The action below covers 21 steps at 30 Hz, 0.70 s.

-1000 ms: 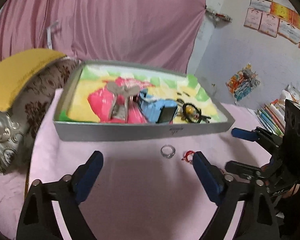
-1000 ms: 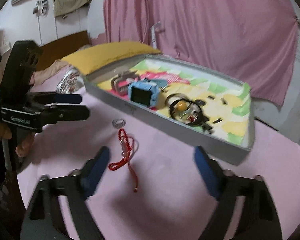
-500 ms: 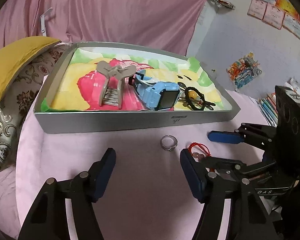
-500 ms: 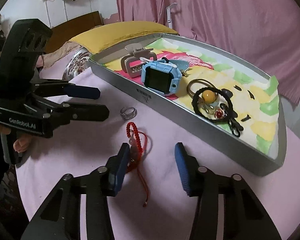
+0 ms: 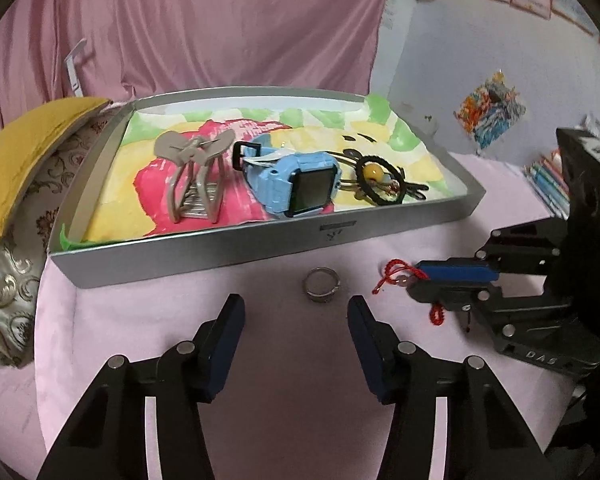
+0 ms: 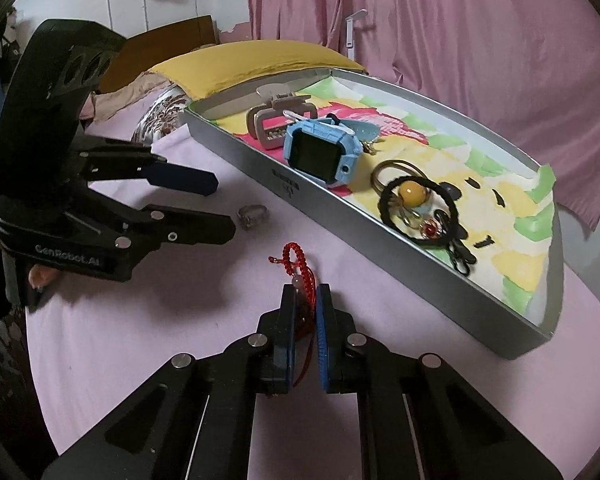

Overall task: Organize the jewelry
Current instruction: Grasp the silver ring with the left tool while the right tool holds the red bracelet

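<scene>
A silver ring (image 5: 319, 291) lies on the pink tablecloth just ahead of my left gripper (image 5: 296, 308). Its jaws are closing with nothing pressed between them; the ring sits just past the tips. To its right, my right gripper (image 6: 305, 296) is shut on a red cord bracelet (image 6: 296, 260), whose loop pokes out beyond the tips and whose tail hangs below. In the right wrist view the left gripper (image 6: 216, 208) points at the ring (image 6: 253, 216). Behind both stands a silver tray (image 5: 260, 248) holding a taupe hair claw (image 5: 196, 176), a blue smartwatch (image 5: 296, 184) and a black hair tie with a yellow bead (image 5: 380, 180).
A yellow pillow (image 5: 20, 152) and a patterned cushion (image 5: 4, 280) lie left of the tray. A pink curtain (image 5: 220, 20) hangs behind. Books (image 5: 548, 180) are stacked at the right. A person's hand (image 6: 40, 276) grips the left tool's handle.
The right gripper's jaws closed onto the red bracelet. The left gripper's jaws narrowed, and the gripper moved in toward the ring.
</scene>
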{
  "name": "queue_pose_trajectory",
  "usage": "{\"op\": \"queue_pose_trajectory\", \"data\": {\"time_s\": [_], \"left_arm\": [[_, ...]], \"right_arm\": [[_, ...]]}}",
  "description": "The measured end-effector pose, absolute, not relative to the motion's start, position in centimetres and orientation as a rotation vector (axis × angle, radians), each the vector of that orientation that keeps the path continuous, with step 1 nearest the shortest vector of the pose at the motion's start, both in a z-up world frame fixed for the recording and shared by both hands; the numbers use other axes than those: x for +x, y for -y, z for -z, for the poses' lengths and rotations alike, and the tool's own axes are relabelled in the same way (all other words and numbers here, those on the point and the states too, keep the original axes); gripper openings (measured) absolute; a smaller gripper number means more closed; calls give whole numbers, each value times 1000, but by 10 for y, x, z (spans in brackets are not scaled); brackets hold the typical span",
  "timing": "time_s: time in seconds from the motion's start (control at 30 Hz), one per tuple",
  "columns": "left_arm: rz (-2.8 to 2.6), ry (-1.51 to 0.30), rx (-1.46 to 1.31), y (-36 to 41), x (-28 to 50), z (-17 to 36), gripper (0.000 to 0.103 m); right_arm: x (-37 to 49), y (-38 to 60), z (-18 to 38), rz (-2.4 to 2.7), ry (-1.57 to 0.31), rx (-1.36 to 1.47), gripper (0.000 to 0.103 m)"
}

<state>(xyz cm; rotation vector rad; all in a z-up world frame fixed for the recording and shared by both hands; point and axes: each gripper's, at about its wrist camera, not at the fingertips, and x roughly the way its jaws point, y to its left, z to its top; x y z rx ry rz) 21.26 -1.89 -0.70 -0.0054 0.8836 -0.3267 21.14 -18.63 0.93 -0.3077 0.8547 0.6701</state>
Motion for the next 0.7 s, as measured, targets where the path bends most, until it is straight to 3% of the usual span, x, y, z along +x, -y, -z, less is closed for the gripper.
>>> {"op": "queue_pose_trajectory", "data": {"time_s": [0.3, 0.7], "left_arm": [[294, -885, 65, 35, 215, 7, 48], [244, -876, 100, 44, 218, 6, 31]], "right_arm": [[218, 199, -8, -674, -872, -257, 8], [216, 194, -8, -655, -859, -296, 8]]}}
